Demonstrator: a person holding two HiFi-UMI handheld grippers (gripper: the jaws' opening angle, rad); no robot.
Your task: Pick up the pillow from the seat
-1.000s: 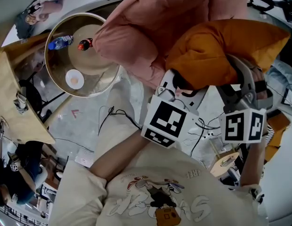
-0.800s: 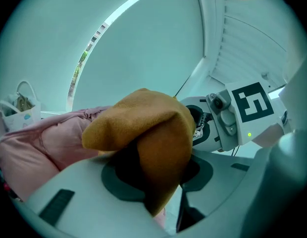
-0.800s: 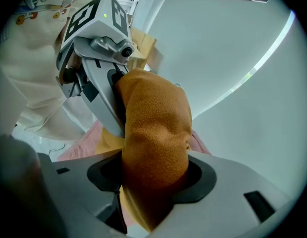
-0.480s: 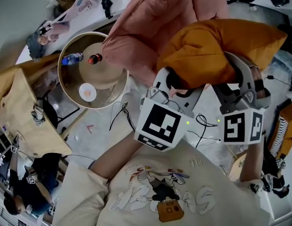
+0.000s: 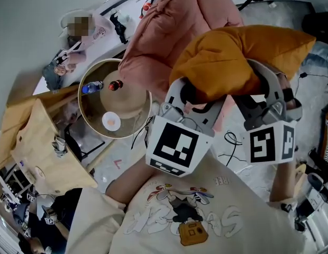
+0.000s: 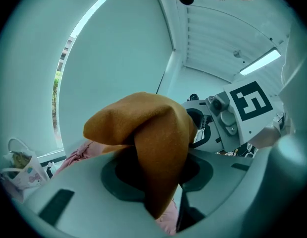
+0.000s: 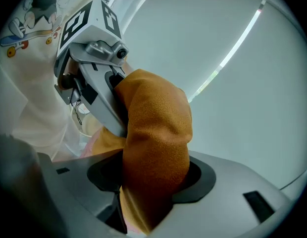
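An orange pillow (image 5: 233, 57) hangs in the air in front of the person, lifted off the pink padded seat (image 5: 174, 30) behind it. My left gripper (image 5: 189, 95) is shut on the pillow's near left edge, and my right gripper (image 5: 262, 86) is shut on its near right edge. In the left gripper view the orange pillow (image 6: 153, 143) is bunched between the jaws, with the right gripper's marker cube (image 6: 250, 103) beyond. In the right gripper view a thick fold of the pillow (image 7: 153, 152) fills the jaws, next to the left gripper's body (image 7: 94, 58).
A round low table (image 5: 114, 102) with a blue bottle (image 5: 91, 87), a red-capped bottle (image 5: 115, 84) and a small dish (image 5: 111, 121) stands at the left. Below it is a tan cardboard piece (image 5: 42, 147). Cables (image 5: 233, 142) lie on the grey floor.
The head view has shifted: the round table and seat slid rightward and downward in the picture. Both grippers keep their hold on the pillow, which stays raised.
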